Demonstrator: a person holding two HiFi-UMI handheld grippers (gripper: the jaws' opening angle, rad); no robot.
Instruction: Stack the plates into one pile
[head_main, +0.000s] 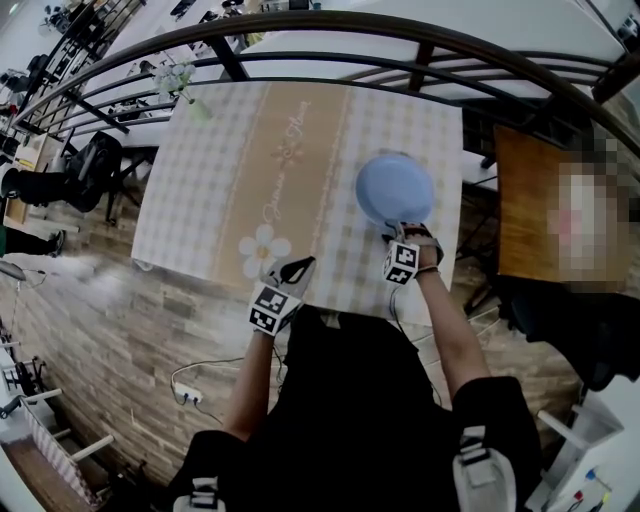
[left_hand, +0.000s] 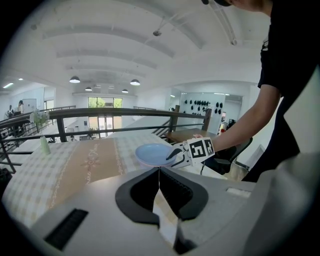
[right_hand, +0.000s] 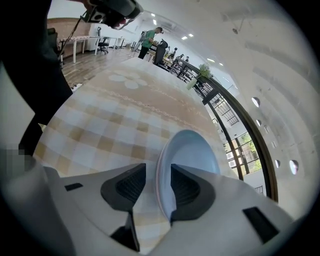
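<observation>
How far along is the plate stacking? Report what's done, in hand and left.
Done: the only blue plates in view sit in one spot on the table; their count is unclear. In hand: the right tongs stand open around their rim. The left tongs are shut, empty. Left: seemingly just pulling the right tongs away.

Plate partly hidden (behind the right tool)

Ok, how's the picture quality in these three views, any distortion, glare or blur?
Head view: strong fisheye bends the railing into an arc. Left gripper view: ceiling lamps glare, dark vignetted corners, blue plate sharp. Right gripper view: checked tablecloth bulges, plate rim nearest the lens looks soft.
</observation>
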